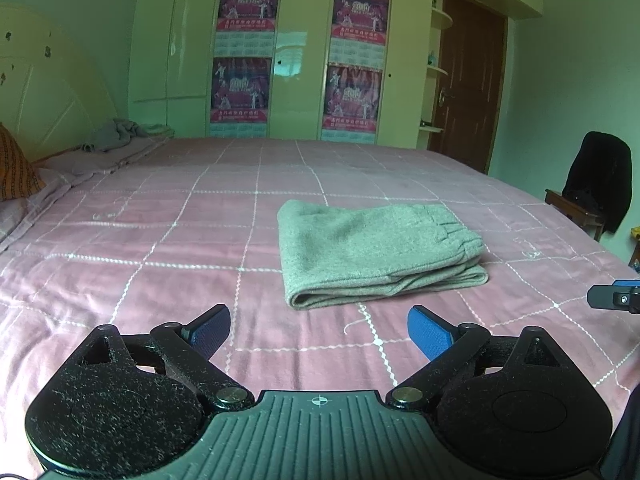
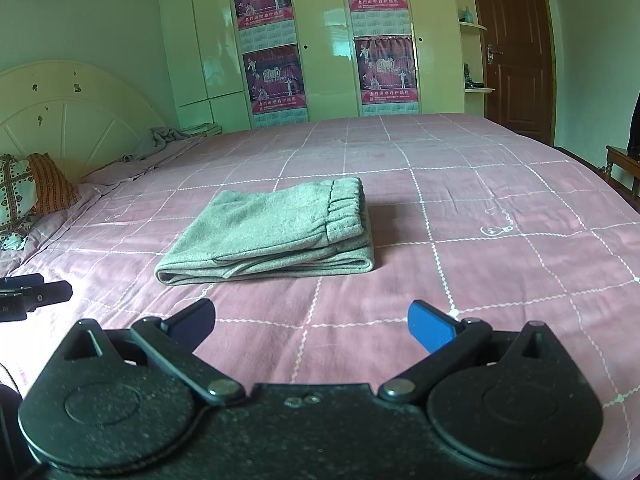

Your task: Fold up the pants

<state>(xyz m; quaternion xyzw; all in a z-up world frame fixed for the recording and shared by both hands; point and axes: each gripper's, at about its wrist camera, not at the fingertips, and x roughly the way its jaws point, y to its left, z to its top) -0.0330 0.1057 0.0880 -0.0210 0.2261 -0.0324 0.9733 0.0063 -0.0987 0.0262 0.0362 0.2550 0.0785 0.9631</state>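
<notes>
Grey-green pants [image 1: 376, 252] lie folded in a compact stack on the pink checked bedspread [image 1: 160, 240], elastic waistband on top at the right. They also show in the right wrist view [image 2: 272, 232]. My left gripper [image 1: 320, 332] is open and empty, just short of the stack's near edge. My right gripper [image 2: 312, 324] is open and empty, a little back from the stack. The right gripper's tip shows at the right edge of the left wrist view [image 1: 612, 296]. The left gripper's tip shows at the left edge of the right wrist view [image 2: 36, 294].
Pillows [image 2: 28, 192] and a cream headboard [image 2: 68, 116] stand at the left. A crumpled grey blanket [image 1: 116, 136] lies at the bed's far left. A wardrobe with posters [image 1: 296, 52] and a brown door [image 1: 468, 80] stand behind. A chair with dark clothing [image 1: 596, 188] stands right.
</notes>
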